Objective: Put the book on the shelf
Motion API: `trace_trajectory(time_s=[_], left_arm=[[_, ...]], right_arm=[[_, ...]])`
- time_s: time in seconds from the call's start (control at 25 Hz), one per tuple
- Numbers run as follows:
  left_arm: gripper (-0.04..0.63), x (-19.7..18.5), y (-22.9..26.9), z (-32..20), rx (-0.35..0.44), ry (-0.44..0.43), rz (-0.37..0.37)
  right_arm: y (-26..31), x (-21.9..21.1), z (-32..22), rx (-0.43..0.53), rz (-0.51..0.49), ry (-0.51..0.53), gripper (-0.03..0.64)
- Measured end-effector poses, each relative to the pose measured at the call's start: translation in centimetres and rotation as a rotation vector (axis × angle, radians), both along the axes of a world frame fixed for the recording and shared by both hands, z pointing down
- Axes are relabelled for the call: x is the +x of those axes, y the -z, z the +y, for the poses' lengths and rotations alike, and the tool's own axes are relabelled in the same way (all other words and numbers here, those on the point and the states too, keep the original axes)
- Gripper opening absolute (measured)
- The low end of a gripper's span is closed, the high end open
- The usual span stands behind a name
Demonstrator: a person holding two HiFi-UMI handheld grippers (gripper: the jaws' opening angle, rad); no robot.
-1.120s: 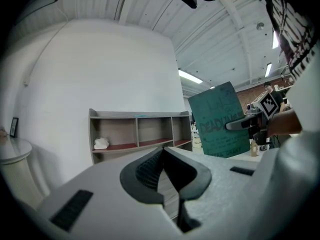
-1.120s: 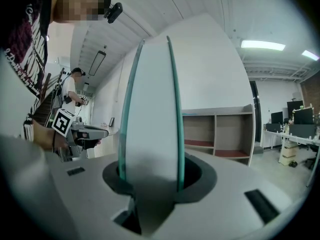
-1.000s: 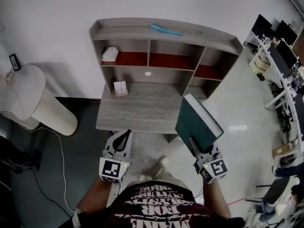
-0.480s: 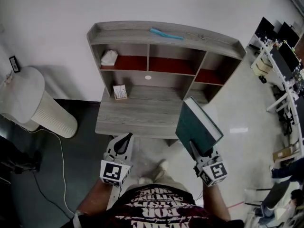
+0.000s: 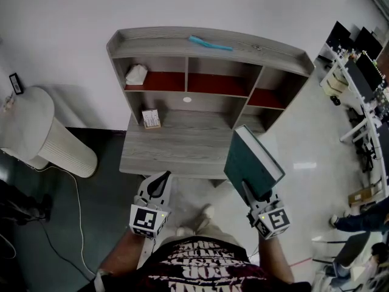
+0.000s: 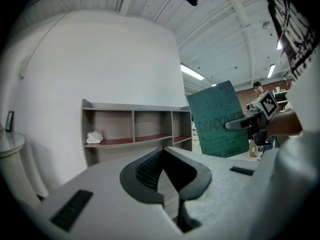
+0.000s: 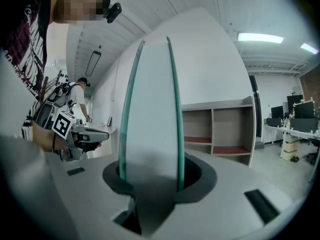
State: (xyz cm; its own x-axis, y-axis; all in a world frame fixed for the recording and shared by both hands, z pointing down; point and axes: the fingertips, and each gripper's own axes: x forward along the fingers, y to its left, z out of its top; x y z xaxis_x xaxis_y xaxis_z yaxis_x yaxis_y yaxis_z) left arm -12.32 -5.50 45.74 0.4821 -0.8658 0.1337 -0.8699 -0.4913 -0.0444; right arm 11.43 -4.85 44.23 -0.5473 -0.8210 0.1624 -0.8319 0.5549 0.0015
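Head view: book carried toward the shelf [image 5: 152, 41].
The right hand-held gripper [image 5: 250, 192] is clamped on the near edge of the green book [image 5: 252, 160], which stands edge-on, probably to slide between the dividers. The book hangs in front of the shelf's right end, off the surface [image 5: 173, 146]. The left hand-held gripper [image 5: 161, 180], jaws together and empty, hovers before the shelf's left half. The middle and right compartments look open; a white bundle [image 5: 136, 73] occupies the left.

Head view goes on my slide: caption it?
Right gripper holds a teal book facing the wooden shelf; left gripper empty.
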Motion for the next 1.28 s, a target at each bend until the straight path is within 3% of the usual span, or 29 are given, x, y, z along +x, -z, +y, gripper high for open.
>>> trace_trajectory(time_s=[1.28], left_arm=[[0.005,2.3,-1.6,-6.8,-0.047,-0.024,-0.019]], right_arm=[[-1.2,1.4,-6.4,-0.041,-0.026,-0.019,0.163]])
